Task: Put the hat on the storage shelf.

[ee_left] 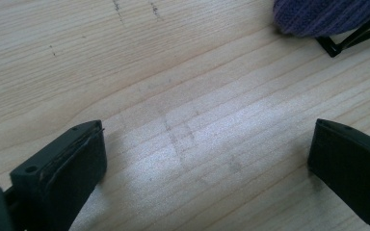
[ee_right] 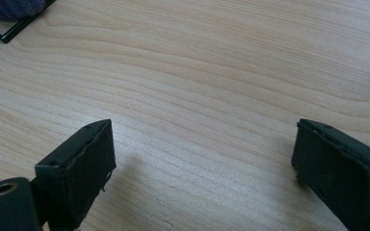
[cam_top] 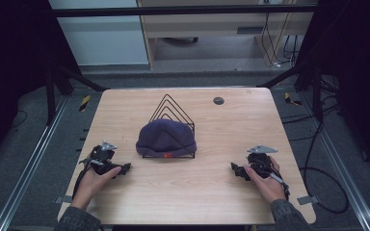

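Beanie [cam_top: 166, 137], dark purple knit, draped over black wire rack [cam_top: 169, 108] at mid-table; small red tag at its hem. I see left gripper [cam_top: 124, 168] and right gripper [cam_top: 234, 168] low on pale wood table [cam_top: 250, 125], jaws apart, empty. Grey floor, cables beyond.

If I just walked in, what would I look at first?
Probably the purple hat, draped over a black wire rack in the middle of the wooden table. Next, the two black claws resting near the table's front: the left claw and the right claw, both open with nothing in them.
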`<action>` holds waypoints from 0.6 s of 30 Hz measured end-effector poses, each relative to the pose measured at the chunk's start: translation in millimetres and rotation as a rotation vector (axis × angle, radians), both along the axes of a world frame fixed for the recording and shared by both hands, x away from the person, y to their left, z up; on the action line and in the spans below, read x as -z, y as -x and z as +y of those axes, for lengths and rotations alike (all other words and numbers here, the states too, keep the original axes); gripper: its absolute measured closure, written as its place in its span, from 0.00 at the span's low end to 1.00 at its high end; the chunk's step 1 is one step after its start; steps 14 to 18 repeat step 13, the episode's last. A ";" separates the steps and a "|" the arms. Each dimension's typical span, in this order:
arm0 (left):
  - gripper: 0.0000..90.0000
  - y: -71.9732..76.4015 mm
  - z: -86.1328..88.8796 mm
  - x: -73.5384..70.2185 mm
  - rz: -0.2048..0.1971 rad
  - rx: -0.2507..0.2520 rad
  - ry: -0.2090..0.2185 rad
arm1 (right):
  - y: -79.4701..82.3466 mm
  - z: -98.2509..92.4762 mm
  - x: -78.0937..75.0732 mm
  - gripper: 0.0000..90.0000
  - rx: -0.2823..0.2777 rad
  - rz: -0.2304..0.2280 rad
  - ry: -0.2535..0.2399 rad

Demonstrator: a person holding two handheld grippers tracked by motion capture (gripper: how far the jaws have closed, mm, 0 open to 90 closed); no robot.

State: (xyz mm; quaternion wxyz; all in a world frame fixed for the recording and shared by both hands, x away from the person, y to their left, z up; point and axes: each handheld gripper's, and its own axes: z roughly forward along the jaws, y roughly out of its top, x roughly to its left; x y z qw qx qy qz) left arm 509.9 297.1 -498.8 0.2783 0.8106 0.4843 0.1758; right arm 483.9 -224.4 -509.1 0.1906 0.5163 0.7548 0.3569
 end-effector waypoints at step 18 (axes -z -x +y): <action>0.00 0.9 -1.4 0.0 0.000 0.001 -0.001 | 5.4 10.9 3.4 0.05 -0.031 -0.026 0.079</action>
